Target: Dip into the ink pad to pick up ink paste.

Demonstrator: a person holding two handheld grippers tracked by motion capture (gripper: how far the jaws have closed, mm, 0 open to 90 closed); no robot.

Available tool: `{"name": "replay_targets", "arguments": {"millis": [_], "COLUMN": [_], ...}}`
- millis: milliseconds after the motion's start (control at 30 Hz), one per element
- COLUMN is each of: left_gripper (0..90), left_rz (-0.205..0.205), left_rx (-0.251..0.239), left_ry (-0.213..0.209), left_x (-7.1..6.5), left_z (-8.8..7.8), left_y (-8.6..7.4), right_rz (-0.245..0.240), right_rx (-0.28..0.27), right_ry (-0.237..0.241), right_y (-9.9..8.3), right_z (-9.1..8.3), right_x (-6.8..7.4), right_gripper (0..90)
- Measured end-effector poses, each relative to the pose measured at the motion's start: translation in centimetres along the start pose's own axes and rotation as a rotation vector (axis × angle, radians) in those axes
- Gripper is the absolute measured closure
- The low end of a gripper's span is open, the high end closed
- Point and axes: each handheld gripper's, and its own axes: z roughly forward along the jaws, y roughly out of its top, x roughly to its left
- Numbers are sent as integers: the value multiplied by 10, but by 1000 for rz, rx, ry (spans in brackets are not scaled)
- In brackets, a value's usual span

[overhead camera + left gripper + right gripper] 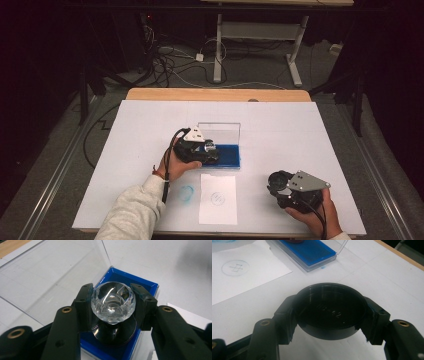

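Observation:
My left gripper [115, 299] is shut on a stamp with a clear faceted knob [113, 301] and a round black base [113, 336]. It holds the stamp over a blue ink pad [130, 281] in a case whose clear lid [50, 277] stands open. In the high view, that gripper [200, 150] and the stamp [210, 147] sit at the left end of the ink pad [229, 156]. Near the table's front right, my right gripper [287, 187] is shut on a round black cap [329, 311], held open side up just above the table.
A white paper sheet [218, 198] with a stamped circle [217, 198] lies in front of the ink pad. A blue ink ring [187, 193] marks the white table cover to its left. The wooden table edge [217, 94] runs along the back.

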Motion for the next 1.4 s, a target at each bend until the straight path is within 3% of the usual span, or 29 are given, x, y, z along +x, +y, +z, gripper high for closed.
{"name": "replay_targets", "arguments": {"millis": [167, 267, 633, 1400], "left_gripper": [550, 550, 550, 549], "left_rz": [-23, -17, -39, -47], "left_rx": [41, 70, 110, 102], "left_ry": [0, 14, 30, 18], "left_x": [0, -4, -5, -4], "left_z": [0, -1, 2, 0], "left_y": [5, 8, 15, 12], "right_rz": [-4, -2, 5, 1], "right_rx": [5, 4, 11, 16], "right_ry": [0, 1, 12, 12], "right_y": [0, 0, 0, 0], "right_z": [0, 0, 1, 0], "right_x": [1, 0, 1, 1], "right_gripper": [383, 383, 383, 383]}}
